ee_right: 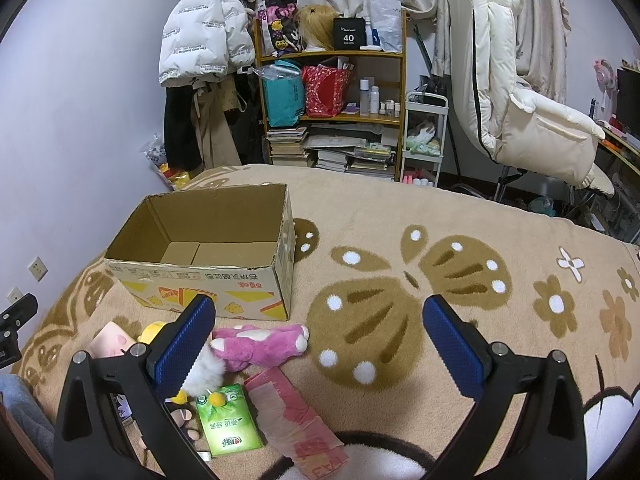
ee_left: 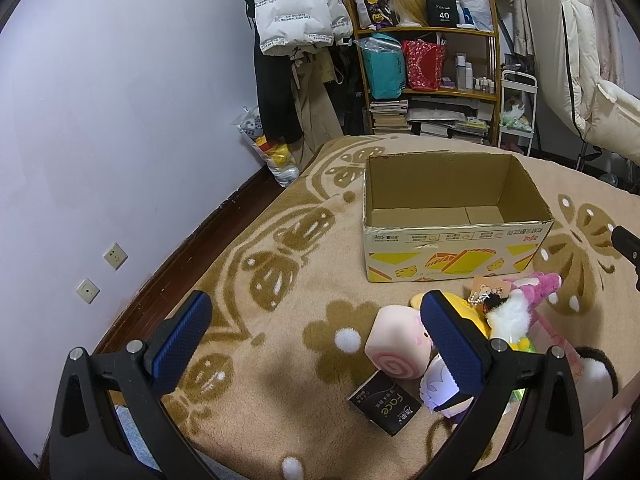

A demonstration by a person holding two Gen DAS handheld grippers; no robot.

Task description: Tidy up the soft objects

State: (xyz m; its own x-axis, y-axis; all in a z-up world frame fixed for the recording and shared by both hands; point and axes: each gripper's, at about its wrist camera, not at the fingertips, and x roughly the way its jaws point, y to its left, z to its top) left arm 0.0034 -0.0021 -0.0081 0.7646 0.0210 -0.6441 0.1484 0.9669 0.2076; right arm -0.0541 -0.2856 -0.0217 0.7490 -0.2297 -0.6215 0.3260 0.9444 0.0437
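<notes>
An open, empty cardboard box (ee_left: 452, 254) (ee_right: 208, 284) stands on the beige butterfly blanket. In front of it lies a pile of soft things: a pink swirl cushion (ee_left: 394, 344) (ee_right: 110, 338), a yellow plush (ee_left: 472, 312) (ee_right: 154, 330), a white fluffy toy (ee_left: 510, 318) (ee_right: 206, 372), a pink plush (ee_left: 536, 285) (ee_right: 262, 342), and a purple-white doll (ee_left: 438, 390). My left gripper (ee_left: 316, 344) is open and empty, above the blanket left of the pile. My right gripper (ee_right: 318, 344) is open and empty, above the pink plush and the blanket to its right.
A black "face" pack (ee_left: 384, 408), a green tissue pack (ee_right: 226, 420) and a pink packet (ee_right: 296, 420) lie by the pile. A shelf (ee_left: 430, 64) (ee_right: 332, 92), hanging coats (ee_left: 298, 4) and a cream chair (ee_right: 520, 100) stand beyond the bed; the wall (ee_left: 120, 120) is to the left.
</notes>
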